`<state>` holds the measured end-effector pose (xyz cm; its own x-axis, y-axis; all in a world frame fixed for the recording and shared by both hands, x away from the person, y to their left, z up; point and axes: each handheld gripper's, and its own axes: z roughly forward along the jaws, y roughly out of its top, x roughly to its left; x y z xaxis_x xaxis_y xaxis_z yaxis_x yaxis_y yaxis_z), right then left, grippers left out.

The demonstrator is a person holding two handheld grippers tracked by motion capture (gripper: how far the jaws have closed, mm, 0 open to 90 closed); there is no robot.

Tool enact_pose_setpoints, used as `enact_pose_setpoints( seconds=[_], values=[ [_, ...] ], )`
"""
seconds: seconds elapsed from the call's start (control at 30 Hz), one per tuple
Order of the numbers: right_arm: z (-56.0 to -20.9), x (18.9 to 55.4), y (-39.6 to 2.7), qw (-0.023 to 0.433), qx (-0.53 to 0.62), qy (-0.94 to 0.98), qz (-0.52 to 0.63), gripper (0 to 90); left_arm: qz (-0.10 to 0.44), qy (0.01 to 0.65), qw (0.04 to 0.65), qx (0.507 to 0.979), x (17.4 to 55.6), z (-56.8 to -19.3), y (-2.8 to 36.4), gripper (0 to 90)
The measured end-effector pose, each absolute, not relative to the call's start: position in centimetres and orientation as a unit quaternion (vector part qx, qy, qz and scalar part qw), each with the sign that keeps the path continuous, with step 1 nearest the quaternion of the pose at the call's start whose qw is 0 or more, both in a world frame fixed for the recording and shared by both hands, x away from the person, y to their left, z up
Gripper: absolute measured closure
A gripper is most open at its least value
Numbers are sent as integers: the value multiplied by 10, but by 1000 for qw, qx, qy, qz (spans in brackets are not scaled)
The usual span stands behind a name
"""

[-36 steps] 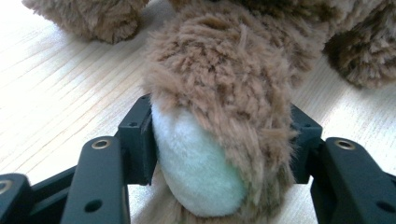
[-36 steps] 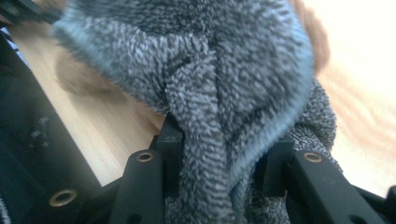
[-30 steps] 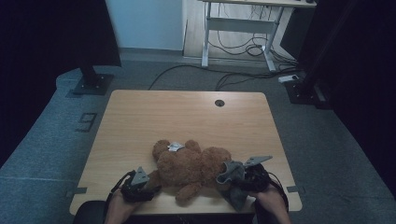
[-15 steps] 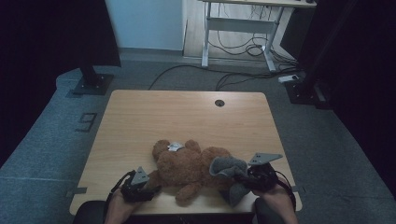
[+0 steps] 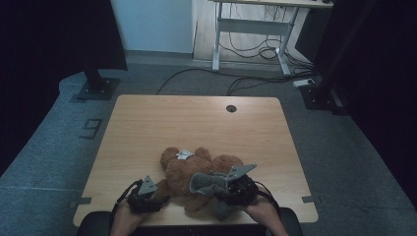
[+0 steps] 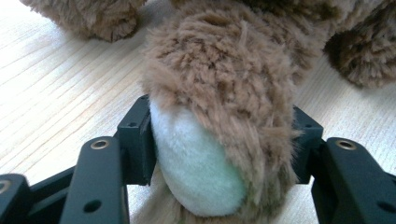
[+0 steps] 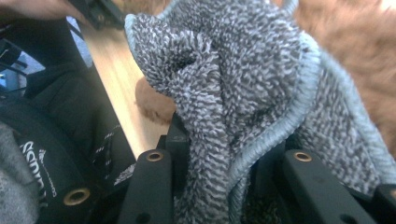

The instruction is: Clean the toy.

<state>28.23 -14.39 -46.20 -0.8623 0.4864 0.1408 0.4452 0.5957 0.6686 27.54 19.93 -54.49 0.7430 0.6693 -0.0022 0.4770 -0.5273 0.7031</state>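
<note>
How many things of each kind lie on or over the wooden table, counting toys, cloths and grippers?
Teddy bear: 1
Grey cloth: 1
Grippers: 2, the left gripper and the right gripper
Total: 4

A light wooden table point(image 5: 196, 123) with a small round cable hole point(image 5: 231, 108) near its far edge carries a brown teddy bear point(image 5: 192, 172), which lies flat on the near half. The bear's limbs spread over the wood, one paw close to the near edge.
</note>
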Motion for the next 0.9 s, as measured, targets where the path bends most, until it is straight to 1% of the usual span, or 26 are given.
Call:
enact_pose_setpoints(
  seconds=[0.37,0.57,0.67,0.77,0.9],
  values=[
    [-495,278,-168,-1,294,890,347,667,134,333,357,862,276,-545,200,405],
    [-514,280,-181,1,320,891,322,664,133,333,358,862,276,-545,200,405],
    [-520,281,-191,9,334,890,309,660,133,333,358,862,276,-545,200,406],
    [-518,281,-201,18,347,887,305,660,133,333,358,862,276,-545,200,406],
    [-499,277,-206,25,339,885,319,663,133,333,358,862,276,-545,200,406]
  ],
)
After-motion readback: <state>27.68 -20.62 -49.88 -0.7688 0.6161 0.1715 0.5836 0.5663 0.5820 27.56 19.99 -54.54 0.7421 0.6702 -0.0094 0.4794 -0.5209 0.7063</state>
